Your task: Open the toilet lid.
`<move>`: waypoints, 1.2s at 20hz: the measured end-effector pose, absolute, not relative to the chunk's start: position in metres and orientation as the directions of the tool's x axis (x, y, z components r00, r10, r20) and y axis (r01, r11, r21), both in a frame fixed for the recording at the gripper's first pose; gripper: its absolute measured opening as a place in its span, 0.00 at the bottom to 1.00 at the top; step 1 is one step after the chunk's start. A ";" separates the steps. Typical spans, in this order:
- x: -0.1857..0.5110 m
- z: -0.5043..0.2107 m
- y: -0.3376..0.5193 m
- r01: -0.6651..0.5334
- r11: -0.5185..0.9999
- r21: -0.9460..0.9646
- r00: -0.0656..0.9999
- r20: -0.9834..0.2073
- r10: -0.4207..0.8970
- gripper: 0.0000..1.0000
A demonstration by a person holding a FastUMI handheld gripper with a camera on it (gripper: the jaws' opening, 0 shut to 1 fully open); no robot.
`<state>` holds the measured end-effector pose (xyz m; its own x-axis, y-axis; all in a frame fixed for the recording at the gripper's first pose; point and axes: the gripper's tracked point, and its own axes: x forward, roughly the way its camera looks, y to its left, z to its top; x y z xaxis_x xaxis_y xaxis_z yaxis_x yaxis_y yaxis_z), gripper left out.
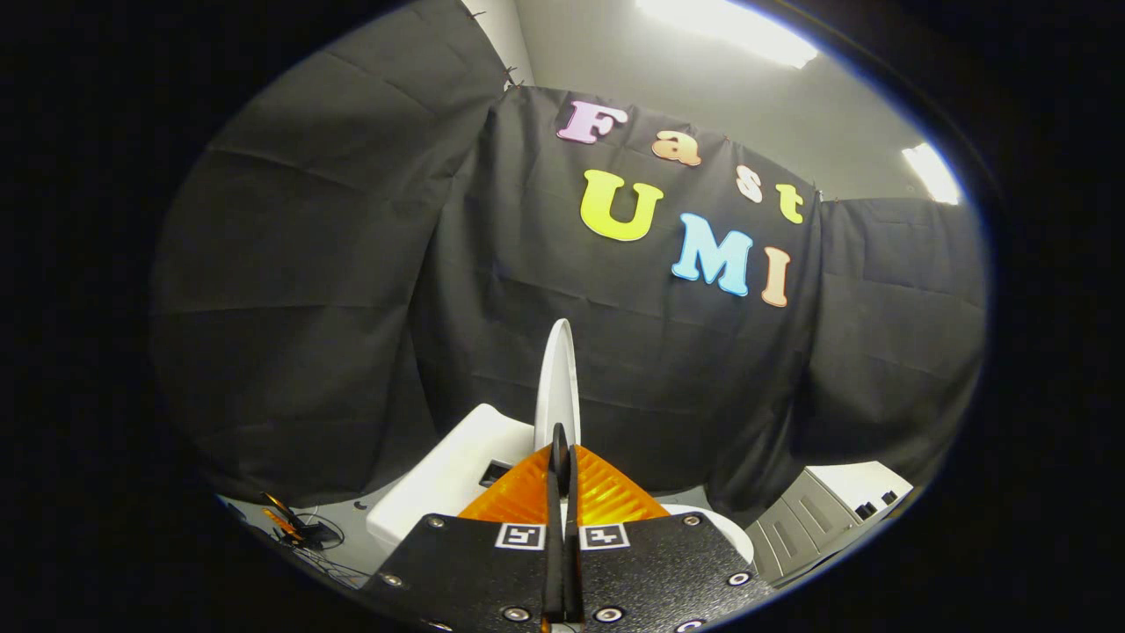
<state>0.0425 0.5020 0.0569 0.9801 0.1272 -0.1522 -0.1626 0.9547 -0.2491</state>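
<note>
With the toilet lid (558, 374) standing edge-on just ahead of my tool (561, 457), whose fingers look pressed together on its lower edge, I'd keep that pinch firm and tip it back toward the tank (448, 466).

White, glossy toilet lid (557, 378), seen edge-on, plain, no pattern. White toilet body (448, 475) beside it, with a small dark rectangular recess. Black cloth wall (334, 290), creased. Pale grey cabinet (822, 519) with ribbed front and dark buttons. Orange-and-black tangle on the grey floor (290, 526), possibly cables. Gripper (561, 457) fingers pressed together.
</note>
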 end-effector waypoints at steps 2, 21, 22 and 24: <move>0.042 0.056 0.503 -0.162 0.946 -0.281 0.981 -0.150 0.124 0.00; 0.012 0.073 0.464 -0.339 0.936 -0.101 0.924 -0.224 0.310 0.75; 0.007 0.080 0.462 -0.361 0.932 -0.044 0.915 -0.209 0.345 0.84; -0.003 0.096 0.445 -0.393 0.919 0.036 0.903 -0.171 0.394 0.95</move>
